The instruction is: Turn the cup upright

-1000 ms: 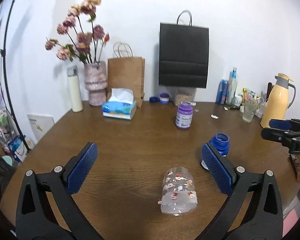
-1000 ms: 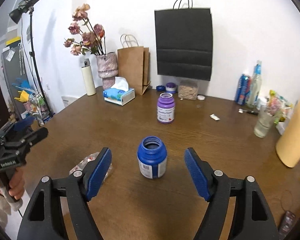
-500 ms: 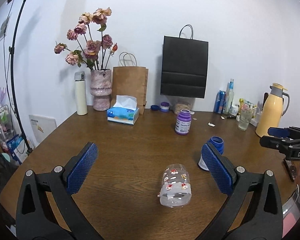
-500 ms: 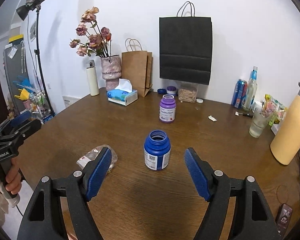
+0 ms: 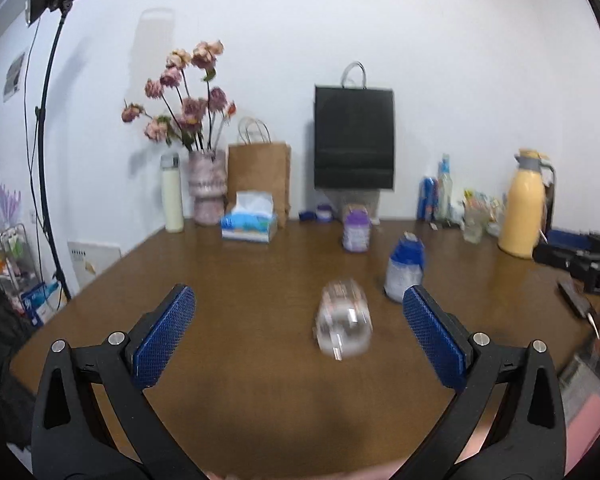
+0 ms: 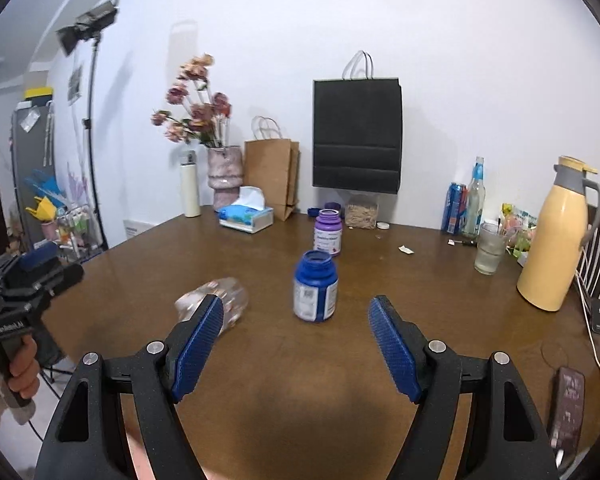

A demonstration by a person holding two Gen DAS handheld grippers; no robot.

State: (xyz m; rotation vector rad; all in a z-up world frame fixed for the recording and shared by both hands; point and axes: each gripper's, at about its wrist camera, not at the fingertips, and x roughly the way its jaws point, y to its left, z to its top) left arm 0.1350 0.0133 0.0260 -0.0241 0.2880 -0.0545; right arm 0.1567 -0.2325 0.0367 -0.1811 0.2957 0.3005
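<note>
A clear plastic cup [image 5: 343,325] with small printed patterns lies on its side on the brown table [image 5: 240,280], blurred by motion. My left gripper [image 5: 298,332] is open and empty, with the cup lying ahead between its blue pads. In the right wrist view the cup [image 6: 224,300] lies partly behind the left pad. My right gripper [image 6: 296,344] is open and empty, facing an open blue jar [image 6: 315,286]. The left gripper's body [image 6: 24,280] shows at the far left of that view.
The blue jar [image 5: 405,267] stands just right of the cup. A purple jar [image 6: 328,231], tissue box [image 6: 246,216], flower vase [image 6: 225,176], paper bags, bottles, a glass [image 6: 489,252] and a yellow thermos [image 6: 552,240] line the back and right. A phone [image 6: 566,412] lies near the right edge.
Both grippers have pulled back and tilted up, so the cup and the blue jar sit farther ahead. Both jaws stay open.
</note>
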